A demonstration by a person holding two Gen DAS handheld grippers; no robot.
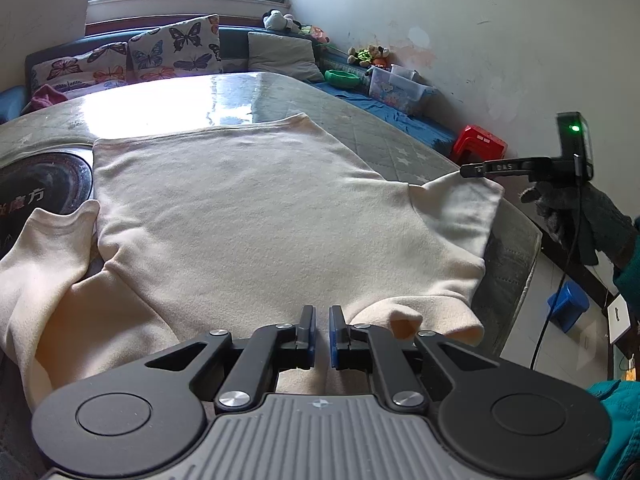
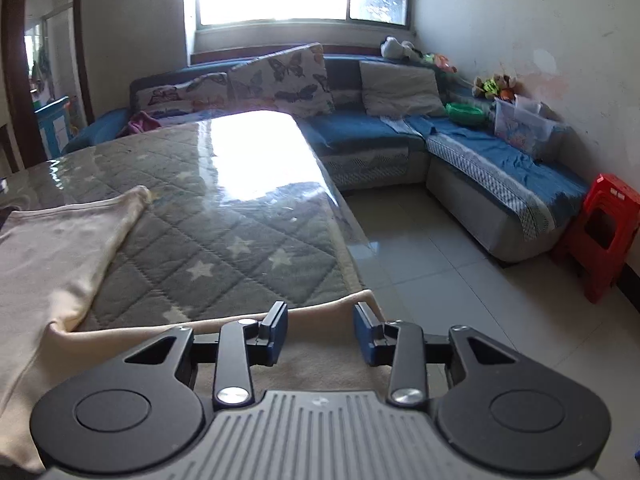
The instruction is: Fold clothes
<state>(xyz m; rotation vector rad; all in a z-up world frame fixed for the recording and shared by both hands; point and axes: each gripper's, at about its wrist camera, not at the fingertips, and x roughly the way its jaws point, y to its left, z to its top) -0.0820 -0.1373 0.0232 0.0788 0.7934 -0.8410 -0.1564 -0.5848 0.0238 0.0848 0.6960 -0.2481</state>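
While spread flat across table [image 1: 400, 148], cream shirt [image 1: 248, 216] lies with hem toward far end, near sofa [image 2: 472, 152]. Left sleeve [image 1: 52, 248] bunched beside dark printed mat [image 1: 44, 192]; right sleeve [image 1: 452, 216] reaching table's right edge. Left gripper [image 1: 321, 332] low over shirt's near edge, blue pads almost pressed together, only a thin slit between; cannot tell whether cloth is pinched there. Right gripper [image 2: 320, 330] over right sleeve's end, jaws spread apart, pads clear of cloth, nothing gripped. Gloved hand [image 1: 576, 216] holding right gripper beside table. Red stool [image 2: 604, 236] by wall.
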